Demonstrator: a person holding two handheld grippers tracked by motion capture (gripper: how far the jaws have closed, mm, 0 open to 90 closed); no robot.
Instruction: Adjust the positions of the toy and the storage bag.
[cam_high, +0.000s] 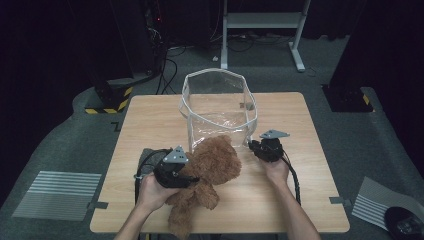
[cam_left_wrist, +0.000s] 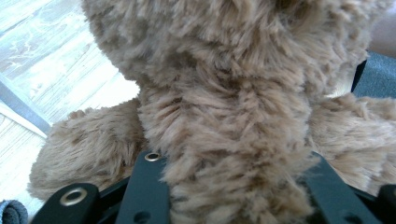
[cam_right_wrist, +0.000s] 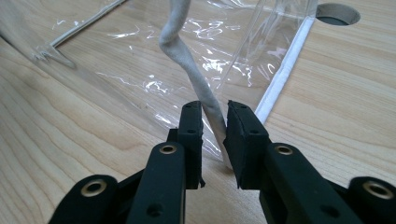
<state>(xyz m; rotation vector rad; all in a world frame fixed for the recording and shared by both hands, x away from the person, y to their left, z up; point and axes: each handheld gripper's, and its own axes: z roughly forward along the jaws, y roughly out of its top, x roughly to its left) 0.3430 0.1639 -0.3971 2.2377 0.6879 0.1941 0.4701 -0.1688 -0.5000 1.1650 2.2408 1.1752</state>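
1. The wooden table (cam_high: 150, 120) takes up the middle of the high view, a pale square top with a dark floor all round it.
2. The clear plastic bag (cam_high: 218, 107) stands upright and open-mouthed on the table, at about 12 o'clock from the two hands. It has a white trim along its rim and edges. In the right gripper view its glossy wall (cam_right_wrist: 154, 60) lies creased against the wood.
3. The brown teddy bear (cam_high: 210, 167) lies on the table just in front of the bag, at 6 o'clock from it, its fur touching the bag's near wall. Its lower part trails toward the table's near edge.
4. The left gripper (cam_high: 192, 179) comes in from 8 o'clock, carried by the left hand (cam_high: 150, 192). Its jaws are clamped on the bear: in the left gripper view the thick fur (cam_left_wrist: 233, 116) bulges between the two black jaws and spills over them.
5. The right gripper (cam_high: 252, 145) sits at the bag's near right corner, at 3 o'clock from the bear, carried by the right hand (cam_high: 276, 170).
6. The bag's white edge strip (cam_right_wrist: 205, 95), a twisted band, runs between the right gripper's jaws. The jaws stand close on either side of it; the left pad touches it, and a sliver of gap shows at the right pad, so I cannot tell whether the strip is pinched.
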